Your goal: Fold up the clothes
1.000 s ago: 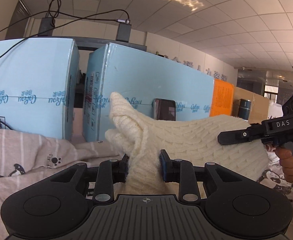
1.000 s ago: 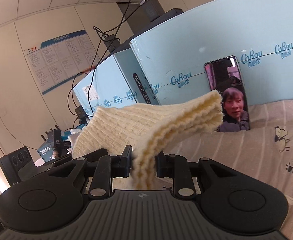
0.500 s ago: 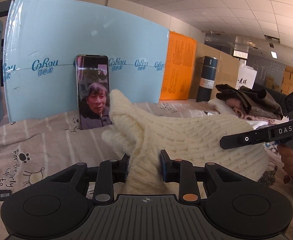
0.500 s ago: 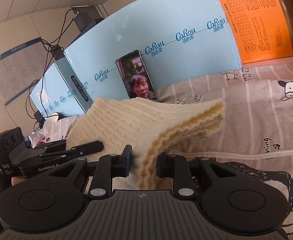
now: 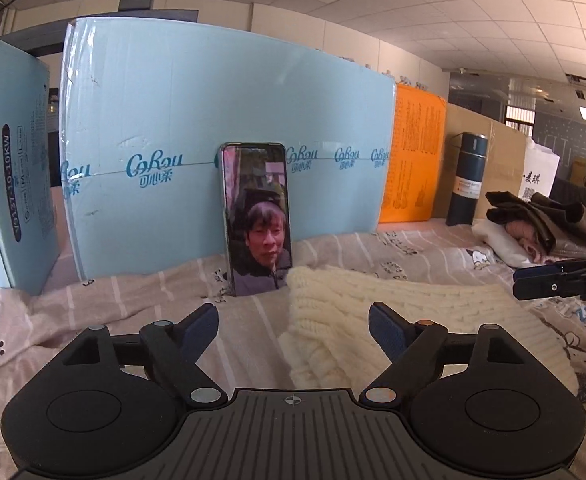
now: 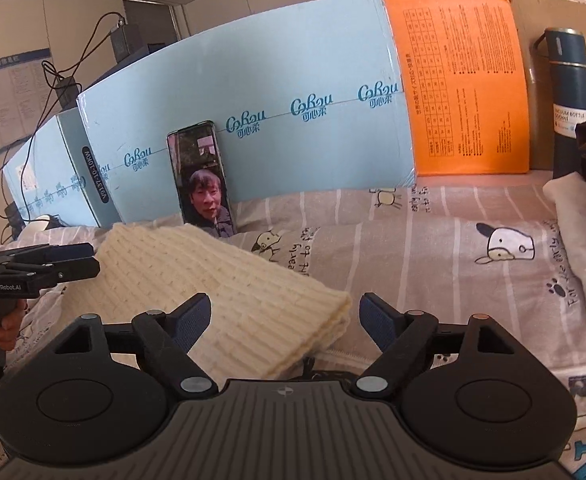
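Now cream cable-knit sweater (image 6: 221, 280) folded flat on bedsheet (image 6: 453, 248), approx 3-4 layers, left claw (image 5: 293, 324) & right claw (image 6: 285, 316) both spread, empty

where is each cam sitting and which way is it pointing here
Left wrist: on the left gripper, looking forward over its open fingers at the cream knit sweater and propped phone; the right gripper shows at right.
Right wrist: on the right gripper, fingers open, facing the sweater's folded edge; the left gripper shows at left.
Shared: sweater, phone, blue box, dark flask, printed bedsheet.
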Motion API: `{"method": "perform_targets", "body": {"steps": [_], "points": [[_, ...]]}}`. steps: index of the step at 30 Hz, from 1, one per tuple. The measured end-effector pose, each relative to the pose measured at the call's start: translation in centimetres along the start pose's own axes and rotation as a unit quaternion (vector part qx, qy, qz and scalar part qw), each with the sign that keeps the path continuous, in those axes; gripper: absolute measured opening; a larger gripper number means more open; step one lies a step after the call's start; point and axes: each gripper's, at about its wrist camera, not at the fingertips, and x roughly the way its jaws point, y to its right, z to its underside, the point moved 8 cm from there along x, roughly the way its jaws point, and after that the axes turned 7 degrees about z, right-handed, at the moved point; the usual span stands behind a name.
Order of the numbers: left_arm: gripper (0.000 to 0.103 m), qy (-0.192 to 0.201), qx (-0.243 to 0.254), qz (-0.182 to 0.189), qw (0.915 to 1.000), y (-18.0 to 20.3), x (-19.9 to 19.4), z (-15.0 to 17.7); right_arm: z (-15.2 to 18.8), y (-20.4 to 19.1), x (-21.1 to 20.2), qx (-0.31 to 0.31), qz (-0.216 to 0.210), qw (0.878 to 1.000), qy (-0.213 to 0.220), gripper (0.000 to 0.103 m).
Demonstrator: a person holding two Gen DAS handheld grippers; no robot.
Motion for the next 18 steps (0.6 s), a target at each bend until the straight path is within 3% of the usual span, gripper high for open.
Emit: {"method": "perform_targets", "body": {"steps": [5, 9, 18], "points": [[0.085, -0.047, 0.022, -0.041, 0.9978, -1.4, 2.6, 1.3, -2.5, 3.2, 0.9, 0.033, 0.010, 0.999, 0.007, 0.080], [0.087, -0.060, 0.000, -0.048, 0.9970, -2.4, 3.3, 3.1, -3.2, 4.8, 1.2, 0.068, -0.025, 0.997, -0.013, 0.081], [0.086, -0.052, -0.003, -0.035, 0.9980, -2.4, 2.9, 2.5, -0.2, 2.8, 5.6, 0.107, -0.068, 0.989, -0.077, 0.083]]}}
